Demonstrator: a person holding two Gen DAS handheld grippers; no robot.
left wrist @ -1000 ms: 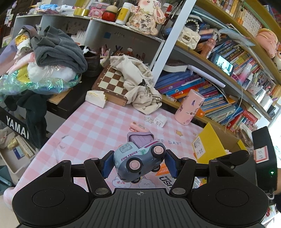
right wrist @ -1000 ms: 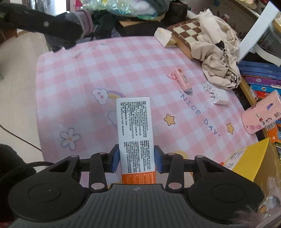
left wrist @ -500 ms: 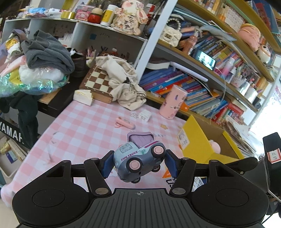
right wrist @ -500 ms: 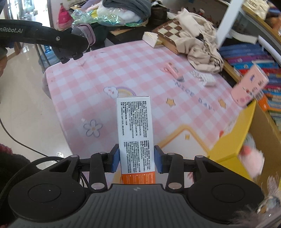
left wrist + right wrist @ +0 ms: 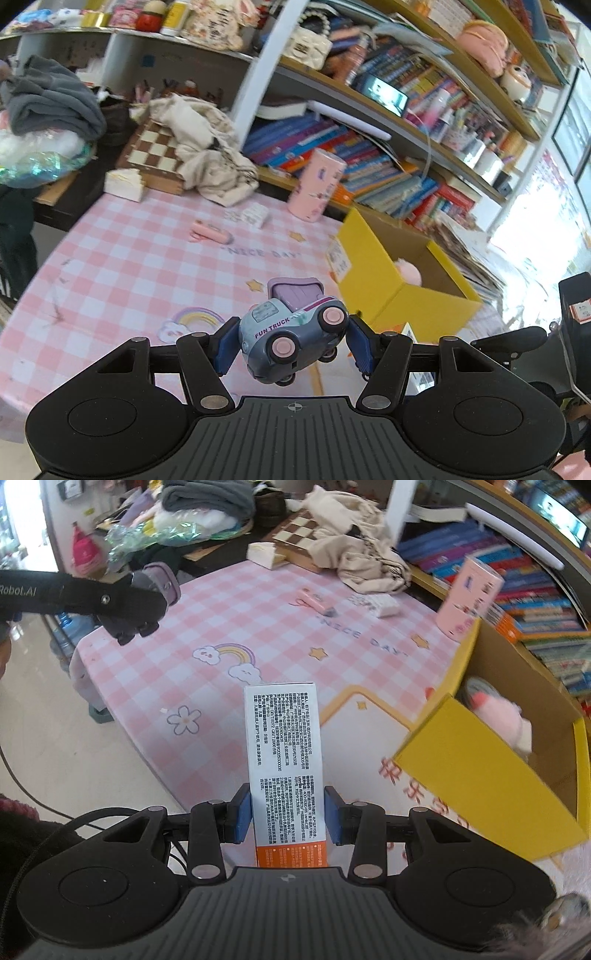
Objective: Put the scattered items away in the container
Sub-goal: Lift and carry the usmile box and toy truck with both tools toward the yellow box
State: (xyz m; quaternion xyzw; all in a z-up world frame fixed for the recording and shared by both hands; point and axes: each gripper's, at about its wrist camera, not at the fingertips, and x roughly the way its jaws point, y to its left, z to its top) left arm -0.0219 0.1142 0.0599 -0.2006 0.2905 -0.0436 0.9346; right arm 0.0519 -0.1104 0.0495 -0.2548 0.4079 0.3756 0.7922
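Pink-checked cloth covers the worktop [image 5: 122,258], and above its near edge the left gripper [image 5: 291,345] has its fingers clamped on a toy truck [image 5: 291,341], held tilted with its wheels facing the camera. Further back on the cloth lie a pink pen [image 5: 210,234] and a small white box [image 5: 255,216], with a pink tumbler [image 5: 317,184] standing beyond them, all well apart from either gripper. To the right, the right gripper [image 5: 288,819] has its fingers clamped on a tall white carton [image 5: 284,760] with an orange base, gripped low so most of it stands proud. At the far right sits the yellow box [image 5: 454,757], open, with a pink plush toy [image 5: 498,720] already inside. The truck is pinched on rounded sides and could roll out of the grip if jolted; the carton, held near one end, could pivot between the pads or clip the box's near wall and fall outside. The box's floor and far corner are cut off in the right wrist view, a round object behind the plush is too blurred to name, and the carton's print is too small to read.
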